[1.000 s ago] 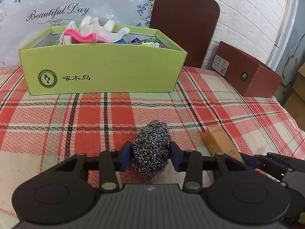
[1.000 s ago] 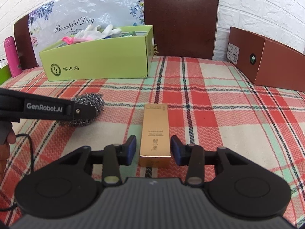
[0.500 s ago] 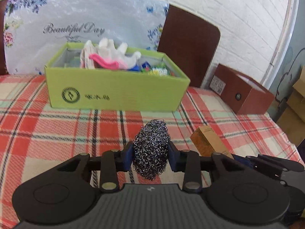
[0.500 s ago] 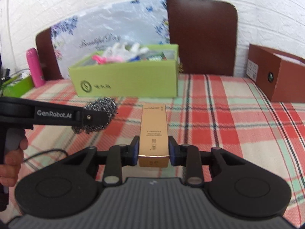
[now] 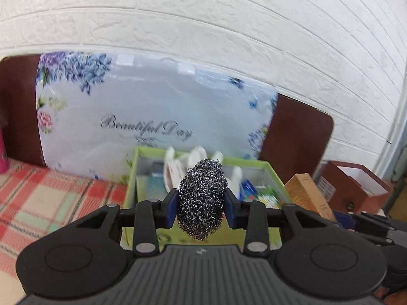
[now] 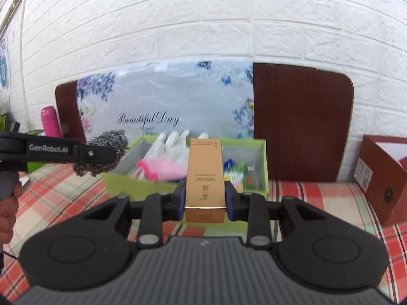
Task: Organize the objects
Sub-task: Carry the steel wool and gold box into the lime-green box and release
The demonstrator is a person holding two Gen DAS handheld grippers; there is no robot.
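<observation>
The left gripper [image 5: 201, 207] is clamped on a steel wool scourer [image 5: 202, 198], its 2 blue pads pressed into the ball's sides, so the wire bundle sits squeezed between them and hangs a little below the fingers. The scourer is held in the air in front of the green box [image 5: 272, 169], which stands open on the red plaid tablecloth [image 5: 51, 198]. In the right wrist view the same scourer [image 6: 108, 153] shows beyond the left gripper's side arm, above the cloth and just left of the box's near left corner. The right gripper [image 6: 204, 200] is closed tight on a gold carton [image 6: 205, 175], a long slim pack gripped near its near end with its length pointing away toward the green box [image 6: 119, 180]; the carton is off the table and lines up with the middle of the box. Inside the box lie white gloves [image 6: 175, 145] with a pink cuff [image 6: 162, 169] and some small colourful packets [image 6: 240, 170], blurred. Behind the box leans a floral plastic bag [image 6: 165, 101] printed "Beautiful Day", against a brown chair back [image 6: 302, 119] and a white brick wall [image 6: 203, 25]. A brown cardboard box [image 6: 379, 175] stands open at the right, and a pink bottle [image 6: 51, 122] stands at the far left. A person's hand [image 6: 10, 203] grips the left gripper's handle.
</observation>
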